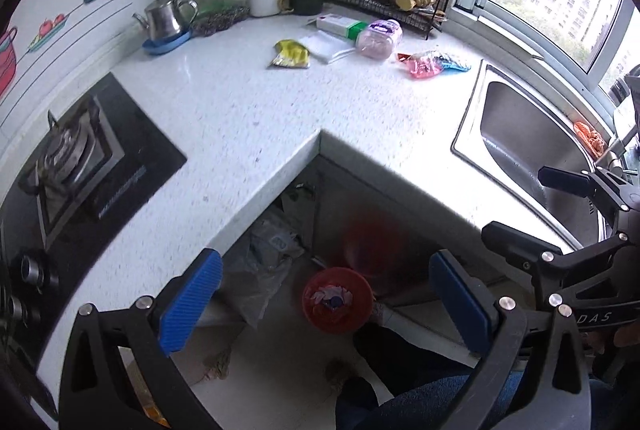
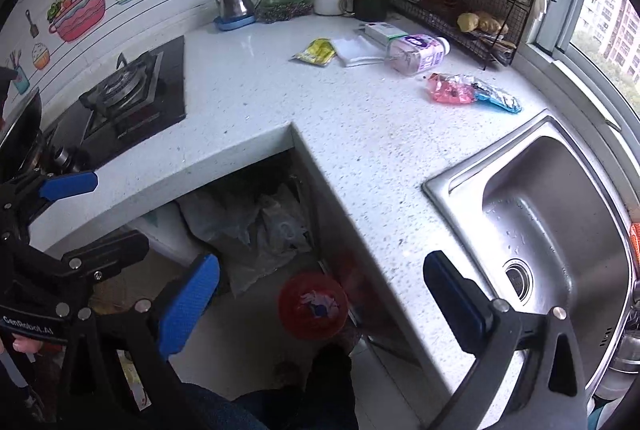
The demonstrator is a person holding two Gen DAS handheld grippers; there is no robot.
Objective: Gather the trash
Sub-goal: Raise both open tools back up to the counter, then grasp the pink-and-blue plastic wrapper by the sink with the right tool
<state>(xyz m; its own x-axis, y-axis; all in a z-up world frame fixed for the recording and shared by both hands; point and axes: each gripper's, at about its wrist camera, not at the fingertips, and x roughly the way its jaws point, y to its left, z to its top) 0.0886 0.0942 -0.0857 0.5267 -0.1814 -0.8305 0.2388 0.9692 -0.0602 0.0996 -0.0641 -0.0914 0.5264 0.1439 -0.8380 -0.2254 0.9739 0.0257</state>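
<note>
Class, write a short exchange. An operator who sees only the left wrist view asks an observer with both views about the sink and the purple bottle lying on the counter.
Operator: My view of the sink is cut off by the other gripper. Is there anything lying in it?
Observer: The right wrist view shows the basin of the sink down to its drain strainer. It holds only water droplets, no trash.
Operator: I see the purple bottle end-on. Is it capped?
Observer: Yes. The purple bottle lies on its side with a white cap on, at the end nearest the wire rack.
</note>
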